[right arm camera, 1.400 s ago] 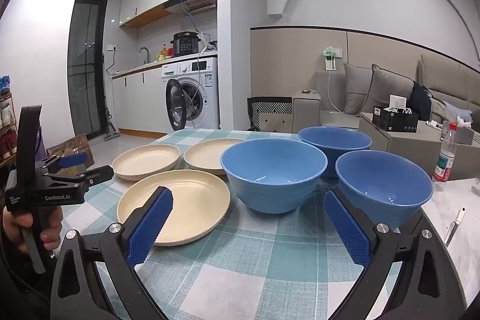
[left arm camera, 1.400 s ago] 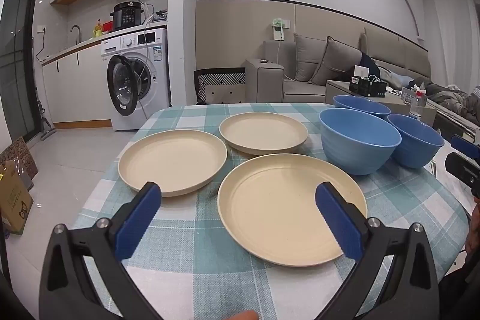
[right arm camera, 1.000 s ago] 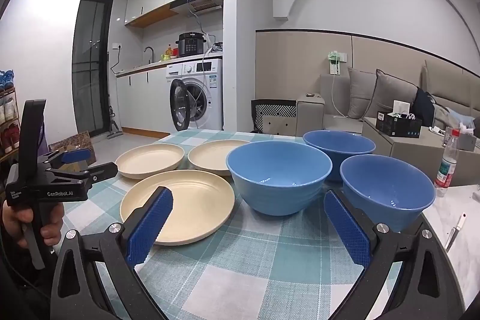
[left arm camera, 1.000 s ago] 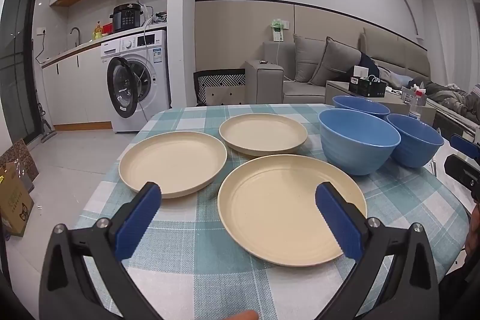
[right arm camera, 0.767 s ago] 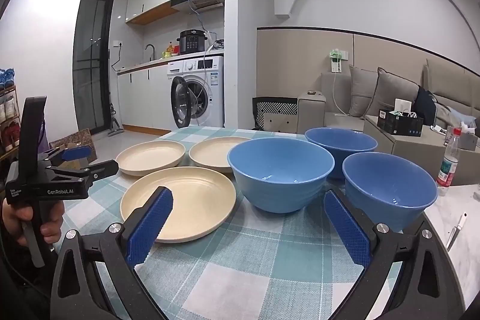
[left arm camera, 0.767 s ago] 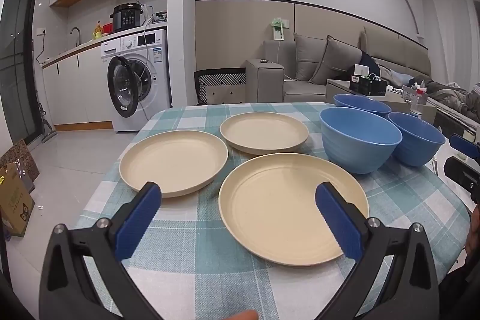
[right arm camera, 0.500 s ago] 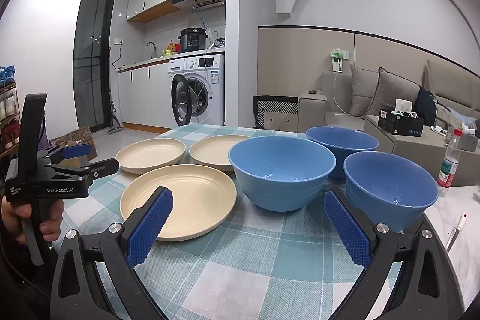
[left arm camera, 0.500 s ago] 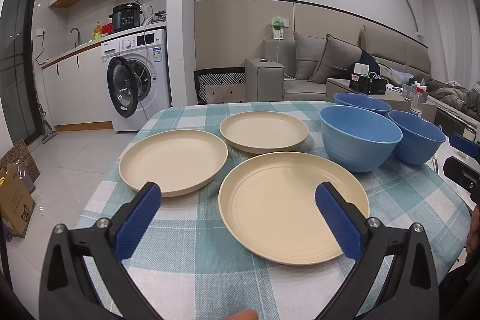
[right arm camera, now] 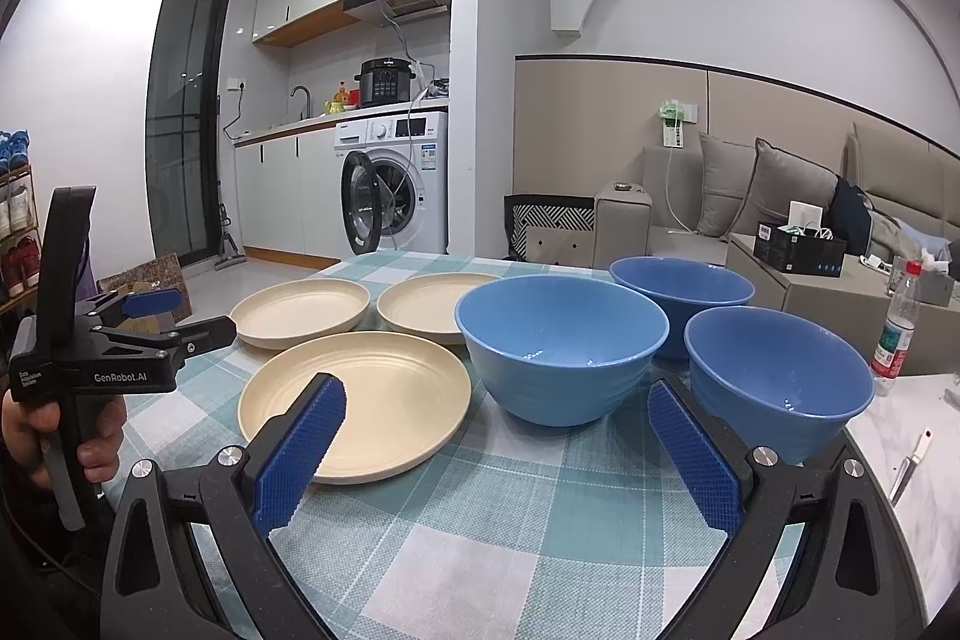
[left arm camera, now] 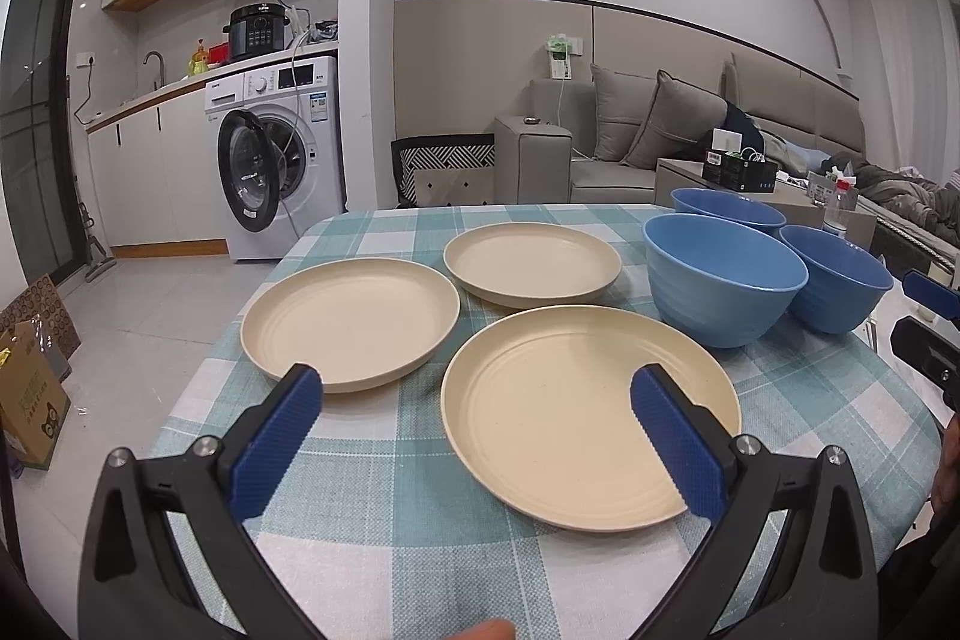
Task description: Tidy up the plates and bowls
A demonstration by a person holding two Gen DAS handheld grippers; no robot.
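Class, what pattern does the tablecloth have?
The tablecloth is teal-and-white checked, clearest in the right wrist view.

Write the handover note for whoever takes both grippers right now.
Left gripper: open, empty, hovering over the near edge of the checked table.
Right gripper: open, empty, facing the bowls.
Three cream plates lie apart: nearest plate, left plate, far plate.
Three blue bowls stand upright and unnested: front bowl, right bowl, back bowl.
Done: nothing stacked.
Left: stack the plates, nest the bowls.
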